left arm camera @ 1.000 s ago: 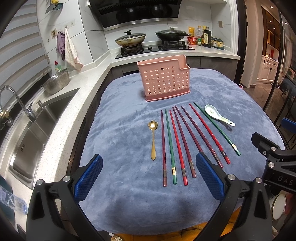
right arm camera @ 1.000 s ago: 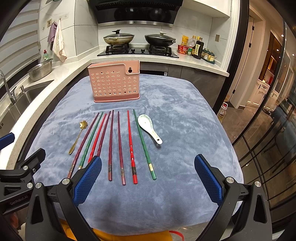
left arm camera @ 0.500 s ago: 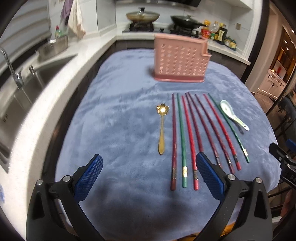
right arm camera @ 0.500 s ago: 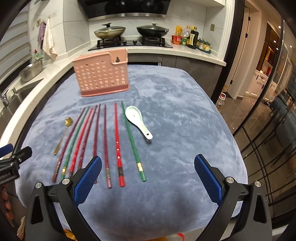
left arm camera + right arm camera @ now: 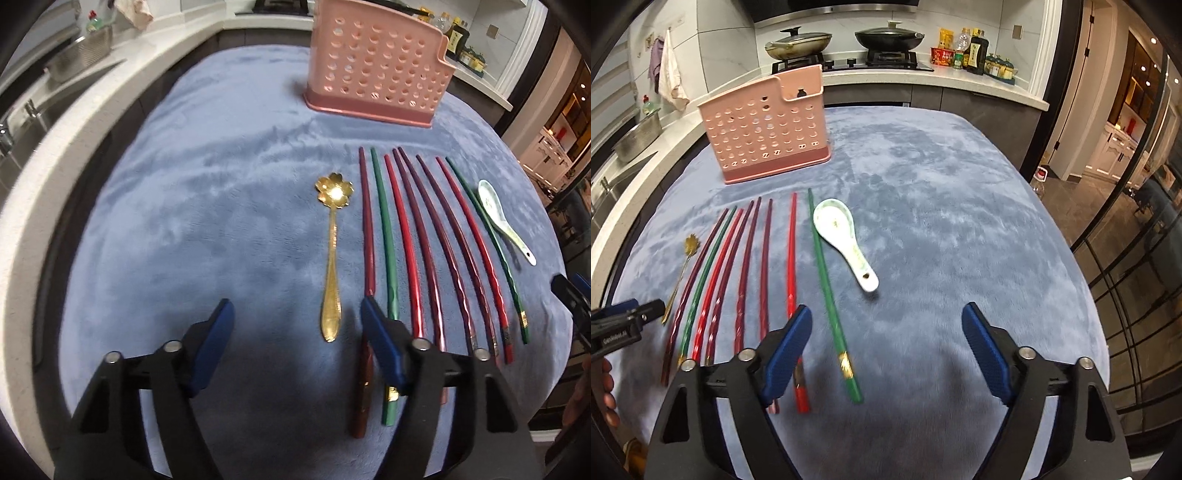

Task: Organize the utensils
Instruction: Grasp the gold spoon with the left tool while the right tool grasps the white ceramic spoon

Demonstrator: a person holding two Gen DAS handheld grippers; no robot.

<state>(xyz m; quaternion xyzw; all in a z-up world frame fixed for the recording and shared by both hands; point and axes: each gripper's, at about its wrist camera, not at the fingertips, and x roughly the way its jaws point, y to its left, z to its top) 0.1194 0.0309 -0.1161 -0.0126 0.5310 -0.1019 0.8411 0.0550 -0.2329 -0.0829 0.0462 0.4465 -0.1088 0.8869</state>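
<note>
Blue-grey plush cloth (image 5: pixel 207 206) covers the worktop, with a pale stone counter (image 5: pixel 44 155) curving along its left side and a metal colander (image 5: pixel 79 55) standing on that counter.

Farthest left of the utensils lies a gold spoon (image 5: pixel 331 254) with a flower-shaped bowl and a slim, patterned handle that widens toward its near end. Next to it, eight chopsticks (image 5: pixel 410 240) lie side by side and fan out slightly toward the near edge: dark maroon, green, red, three more maroon, red, green. Several have twisted grips and gold bands near their thick ends. Just beside the last green stick rests a white ceramic spoon (image 5: pixel 846 242) with a faint green pattern, bowl up, with a small hole in its handle end. Behind the row, near the chopstick tips, a pink perforated utensil holder (image 5: pixel 768 129) stands upright on a darker pink base, its top edge stepped.

Over the near ends, the left gripper (image 5: pixel 295 343) has just been closing partway; its jaws stand apart, nothing pinched, with the gold spoon's handle end showing between them. The right gripper (image 5: pixel 886 343) has also just been closing partway; its jaws are spread, with the near end of the outer green chopstick showing between them, untouched.
</note>
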